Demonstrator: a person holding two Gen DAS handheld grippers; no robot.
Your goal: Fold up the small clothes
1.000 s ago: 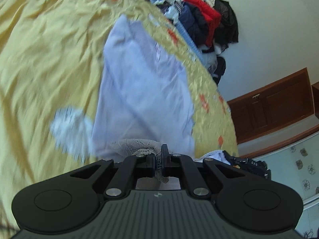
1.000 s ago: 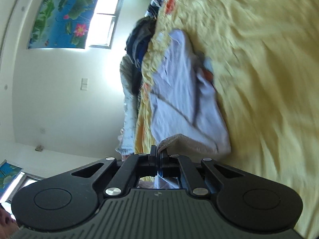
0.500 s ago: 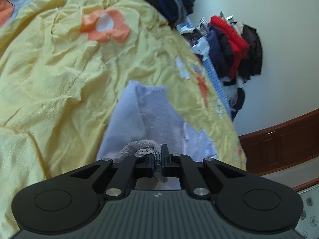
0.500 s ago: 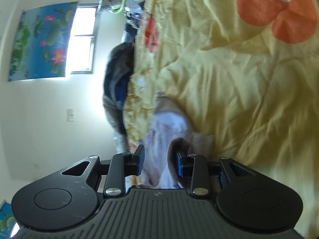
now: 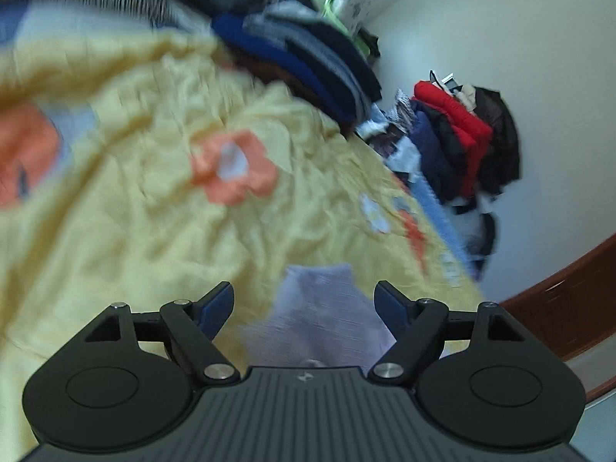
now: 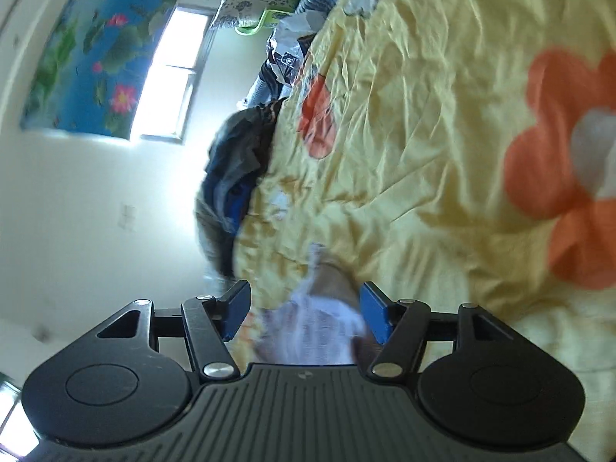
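Left wrist view: left gripper [image 5: 304,302] has just been opening, jaws now spread wide, blue pads clear of the cloth. Pale lilac garment [image 5: 319,319] lies on the yellow bedsheet [image 5: 127,238] right between and under the jaws, at 6 o'clock in the frame — not pinched. Frame is blurred, so garment detail is hard to read. Orange flower print [image 5: 233,171] sits on the sheet at about 11 o'clock from the garment. Pile of dark and blue clothes [image 5: 308,57] at 12 o'clock along the far edge of the bed. Red and black jackets [image 5: 462,131] against the wall at 2 o'clock, wooden cabinet [image 5: 569,300] at 4 o'clock.

Right wrist view: right gripper [image 6: 304,310] has also just been opening, jaws apart, less wide than the left. Same garment [image 6: 319,319] lies between the pads, bunched, with a beige fold on top; cannot tell whether the right-hand pad brushes it — nothing is clamped. Sheet [image 6: 423,134] fills the right half, big orange flower [image 6: 562,161] at 3 o'clock. Window [image 6: 173,73] and a blue flower poster [image 6: 92,65] at 10 o'clock, dark clothes heap [image 6: 238,165] at the bed edge near centre.
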